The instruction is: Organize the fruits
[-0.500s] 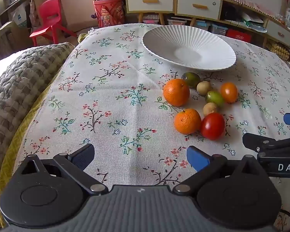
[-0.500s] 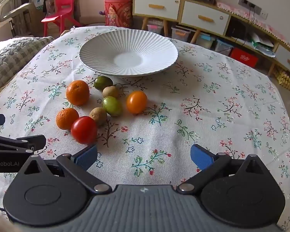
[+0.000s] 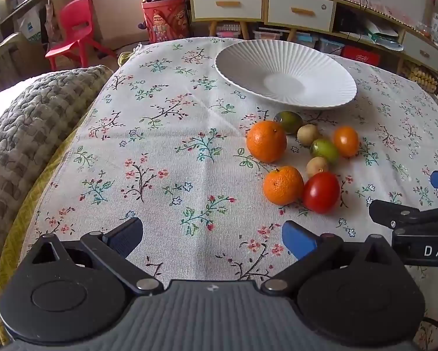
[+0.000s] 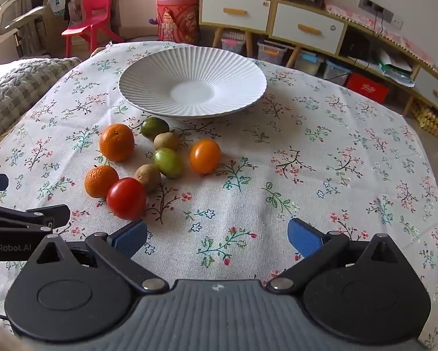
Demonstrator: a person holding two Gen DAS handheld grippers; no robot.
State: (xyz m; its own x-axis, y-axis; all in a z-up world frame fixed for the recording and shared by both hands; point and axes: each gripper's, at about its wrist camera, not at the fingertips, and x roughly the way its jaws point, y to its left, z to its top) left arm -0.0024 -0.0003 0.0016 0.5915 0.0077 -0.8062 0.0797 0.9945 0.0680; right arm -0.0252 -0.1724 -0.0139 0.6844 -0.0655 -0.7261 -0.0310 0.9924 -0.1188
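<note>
A white ribbed plate (image 3: 286,77) (image 4: 192,80) sits empty at the far side of the floral tablecloth. In front of it lie several fruits: two oranges (image 3: 266,145) (image 3: 282,185), a red tomato (image 3: 321,192) (image 4: 126,198), an orange tomato (image 4: 205,155), green fruits (image 4: 168,162) and small brown ones (image 4: 148,177). My left gripper (image 3: 211,235) is open and empty, near and left of the fruits. My right gripper (image 4: 217,235) is open and empty, near and right of the red tomato.
A knitted grey blanket (image 3: 23,134) lies at the table's left edge. Behind the table are a red chair (image 3: 75,29), a red bin (image 3: 165,19) and a low cabinet with drawers (image 4: 277,20). The other gripper shows at each view's side (image 3: 417,222).
</note>
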